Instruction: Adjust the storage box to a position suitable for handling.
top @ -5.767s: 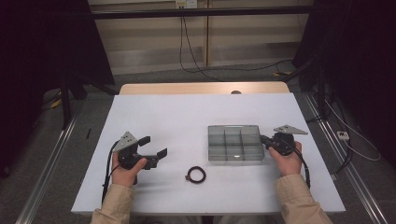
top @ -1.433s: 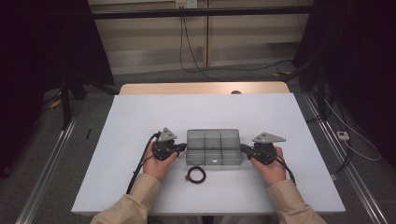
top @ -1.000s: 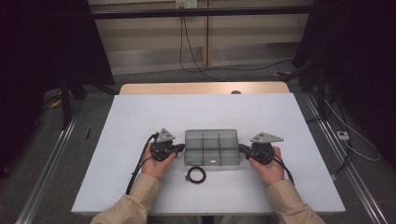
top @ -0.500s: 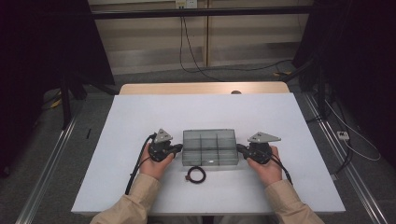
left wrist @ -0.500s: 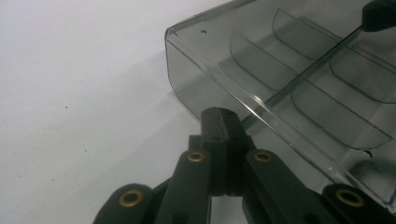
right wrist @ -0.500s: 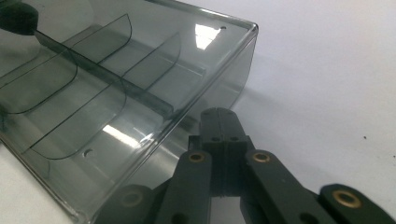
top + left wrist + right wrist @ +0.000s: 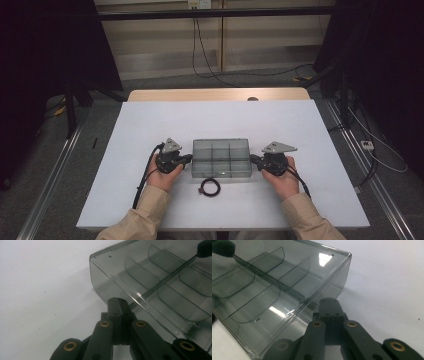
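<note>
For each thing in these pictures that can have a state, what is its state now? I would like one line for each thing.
Clear divided box: upright on the table, no lid on it, compartments empty.
Left gripper: jaws shut, nothing between them, tips at the box's left end wall.
Right gripper: jaws shut, nothing between them, tips at the box's right end wall.
Black cable ring: coiled, lying flat on the table in front of the box, untouched.

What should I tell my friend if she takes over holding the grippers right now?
Left gripper: shut, empty, tip against the left end of the box.
Right gripper: shut, empty, tip against the right end.
Box: clear, with dividers, nothing in it, mid-table.
Ring: black, lying just in front of the box.
Done: box squeezed between both tips.
Left: probably lift or shift the box; ring untouched.
</note>
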{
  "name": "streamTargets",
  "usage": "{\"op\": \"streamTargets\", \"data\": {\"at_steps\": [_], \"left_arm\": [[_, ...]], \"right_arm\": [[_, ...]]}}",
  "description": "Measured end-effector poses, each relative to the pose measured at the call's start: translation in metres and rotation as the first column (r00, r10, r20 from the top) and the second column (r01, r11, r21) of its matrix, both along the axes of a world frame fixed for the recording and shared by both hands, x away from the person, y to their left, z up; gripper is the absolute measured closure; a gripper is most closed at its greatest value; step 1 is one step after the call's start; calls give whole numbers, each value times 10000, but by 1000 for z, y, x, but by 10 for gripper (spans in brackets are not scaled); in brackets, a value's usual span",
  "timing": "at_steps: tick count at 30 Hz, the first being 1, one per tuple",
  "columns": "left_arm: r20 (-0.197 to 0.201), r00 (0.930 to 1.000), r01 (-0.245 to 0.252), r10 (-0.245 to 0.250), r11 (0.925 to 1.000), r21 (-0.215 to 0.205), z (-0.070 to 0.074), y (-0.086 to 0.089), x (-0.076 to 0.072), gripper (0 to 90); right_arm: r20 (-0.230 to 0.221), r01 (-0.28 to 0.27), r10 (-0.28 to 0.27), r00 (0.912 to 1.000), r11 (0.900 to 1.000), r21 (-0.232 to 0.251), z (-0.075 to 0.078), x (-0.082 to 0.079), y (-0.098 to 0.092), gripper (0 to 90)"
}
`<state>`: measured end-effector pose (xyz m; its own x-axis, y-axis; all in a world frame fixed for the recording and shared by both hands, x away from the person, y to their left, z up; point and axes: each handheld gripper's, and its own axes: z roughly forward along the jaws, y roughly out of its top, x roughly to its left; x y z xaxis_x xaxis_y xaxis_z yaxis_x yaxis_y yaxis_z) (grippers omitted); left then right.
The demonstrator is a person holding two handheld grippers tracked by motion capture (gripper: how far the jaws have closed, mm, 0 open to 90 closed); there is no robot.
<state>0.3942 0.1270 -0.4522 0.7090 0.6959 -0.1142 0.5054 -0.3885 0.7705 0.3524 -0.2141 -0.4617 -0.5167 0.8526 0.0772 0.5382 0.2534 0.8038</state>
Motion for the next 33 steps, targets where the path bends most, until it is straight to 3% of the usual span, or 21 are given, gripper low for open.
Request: {"op": "streamTargets", "data": {"at_steps": [33], "left_arm": [[-20,9998,-208,208,9998,74,1,3,-1,900]], "right_arm": [[-7,-126,126,9999,9999,-104,0,0,6,900]]}}
